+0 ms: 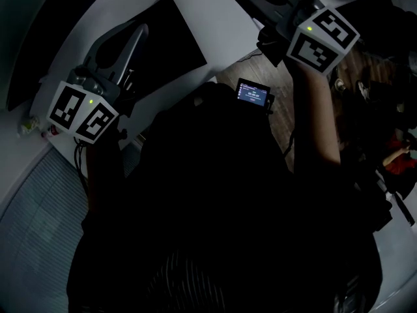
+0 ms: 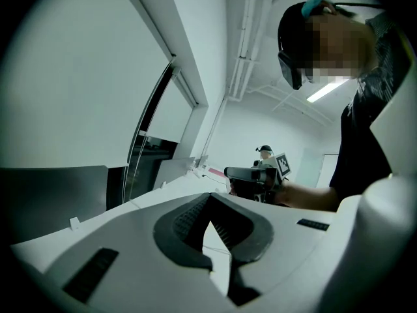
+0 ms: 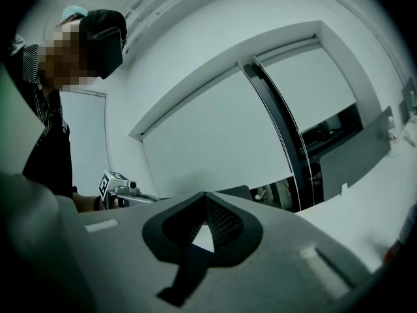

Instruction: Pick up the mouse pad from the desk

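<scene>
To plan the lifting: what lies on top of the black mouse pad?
On the mouse pad, nothing shows on the visible surface. The left gripper covers its left part, which cannot be checked.

Both arms are bent at the person's sides, a gripper in each hand; the left gripper [image 1: 139, 31] angles forward, its jaws closed tip to tip with nothing between them; the right gripper [image 3: 204, 195] has its jaws likewise pressed together and empty; the right forearm [image 1: 316, 119] stretches to its marker cube [image 1: 322, 36]; the two grippers are held well apart.
</scene>
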